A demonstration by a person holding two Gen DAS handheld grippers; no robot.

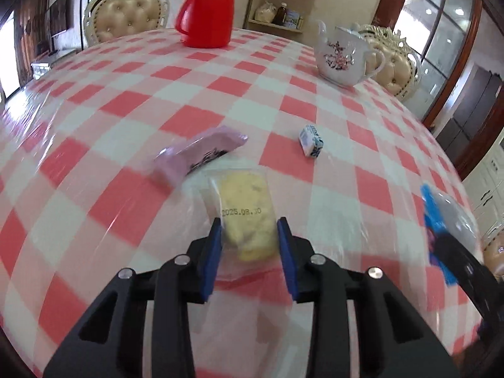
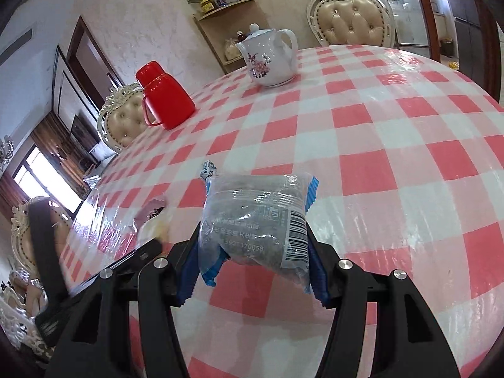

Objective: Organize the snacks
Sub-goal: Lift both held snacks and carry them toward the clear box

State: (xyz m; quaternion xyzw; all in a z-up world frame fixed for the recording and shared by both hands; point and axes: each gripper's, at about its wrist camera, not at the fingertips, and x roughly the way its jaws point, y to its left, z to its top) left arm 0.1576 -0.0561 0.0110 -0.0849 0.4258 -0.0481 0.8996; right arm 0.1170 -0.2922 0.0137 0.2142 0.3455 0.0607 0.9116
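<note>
My left gripper (image 1: pixel 250 225) is shut on a clear packet with a yellow cake (image 1: pixel 247 214), stamped 2025.08.30, held just above the checked tablecloth. A purple snack packet (image 1: pixel 201 154) lies just beyond it, to the left. A small blue-and-white snack box (image 1: pixel 311 141) lies further right. My right gripper (image 2: pixel 253 236) is shut on a clear, blue-edged packet of dark snack (image 2: pixel 258 217) above the table. That packet shows blurred at the right edge of the left wrist view (image 1: pixel 447 217). The left gripper with its yellow packet (image 2: pixel 154 231) shows at the left of the right wrist view.
A red thermos jug (image 1: pixel 206 9) and a white flowered teapot (image 1: pixel 341 55) stand at the far side of the table (image 1: pixel 126 78). Padded chairs (image 1: pixel 126 15) ring the table. A wooden corner shelf (image 1: pixel 280 3) stands behind.
</note>
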